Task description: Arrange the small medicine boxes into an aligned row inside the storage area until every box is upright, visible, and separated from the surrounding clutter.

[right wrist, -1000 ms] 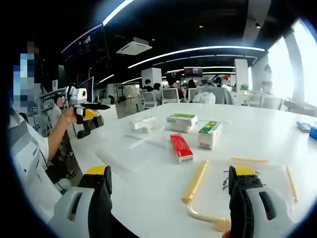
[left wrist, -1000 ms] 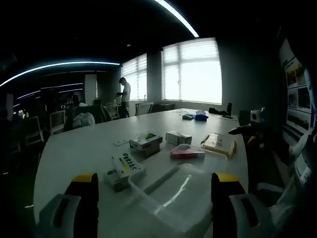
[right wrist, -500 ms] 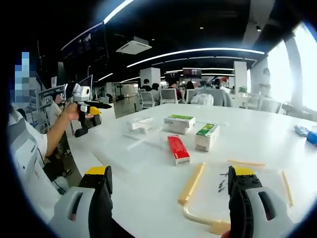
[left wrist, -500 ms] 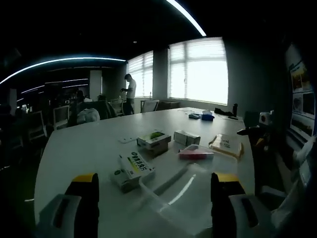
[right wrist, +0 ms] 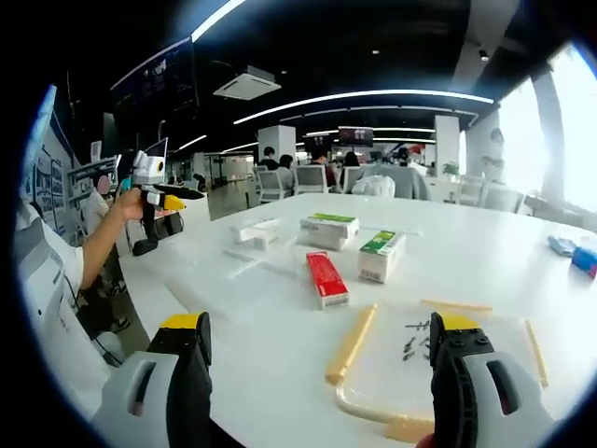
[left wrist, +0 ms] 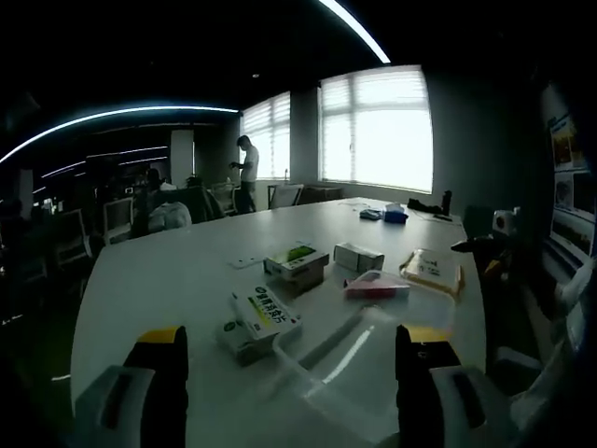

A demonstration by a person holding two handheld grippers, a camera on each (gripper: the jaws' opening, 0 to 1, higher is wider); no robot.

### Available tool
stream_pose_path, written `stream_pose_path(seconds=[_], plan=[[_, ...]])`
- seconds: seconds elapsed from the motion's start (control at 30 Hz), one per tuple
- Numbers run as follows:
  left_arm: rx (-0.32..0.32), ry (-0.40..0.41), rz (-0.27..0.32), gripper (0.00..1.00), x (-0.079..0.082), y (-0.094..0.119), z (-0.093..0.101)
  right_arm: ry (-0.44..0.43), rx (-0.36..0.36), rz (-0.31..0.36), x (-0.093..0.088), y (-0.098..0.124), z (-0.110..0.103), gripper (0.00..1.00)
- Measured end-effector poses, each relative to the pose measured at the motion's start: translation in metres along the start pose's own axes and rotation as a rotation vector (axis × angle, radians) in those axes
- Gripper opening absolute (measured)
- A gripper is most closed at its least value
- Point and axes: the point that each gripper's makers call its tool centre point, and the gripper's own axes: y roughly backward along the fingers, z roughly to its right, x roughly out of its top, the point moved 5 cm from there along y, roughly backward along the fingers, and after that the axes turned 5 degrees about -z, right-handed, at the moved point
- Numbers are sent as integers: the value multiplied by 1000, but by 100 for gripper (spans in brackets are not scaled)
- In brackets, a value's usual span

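Grippers: left gripper [left wrist: 291, 373] and right gripper [right wrist: 319, 369] both hang over the near edge of the white table [right wrist: 485, 257], jaws spread with nothing between them; probably a ready stance before the 1st pick.
Storage area: clear plastic tray [left wrist: 359, 359] lies just ahead of the left gripper, so boxes need only a short carry.
Boxes: 4 small medicine boxes lie flat beyond the tray, none upright or inside it yet.
White-and-yellow box [left wrist: 261, 315]: touching the tray's left edge, long axis running near-left to far-right.
Red-and-white box [right wrist: 326, 278]: in the right gripper view its long axis runs almost straight away from the gripper.
Green-topped box [right wrist: 381, 255]: just right of the red one, long axis also near to far.
Clutter: yellow-framed clear pouch [right wrist: 434, 350] lies under the right gripper, well apart from the tray.
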Motion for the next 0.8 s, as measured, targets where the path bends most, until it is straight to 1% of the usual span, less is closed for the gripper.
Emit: stream_pose_path(seconds=[0.1,0.23,0.47,0.63,0.7,0.8], plan=[[-2,4,5,91,3,-2,0,9,-3,-14,-1,0,1,96],[-3,-2,6,91,6,-4,0,3,-9,3,2,2,4,96],[0,-10,-3,90,6,-5,2,7,-8,-8,-1,4,3,96],[10,-11,-8,90,7,-5,-1,3,-18,-2,0,8,2,95],[19,-11,-1,90,9,-6,-2,3,-15,-4,-1,10,0,95],[10,-1,5,90,11,-8,-1,2,-23,-10,-3,13,1,95]])
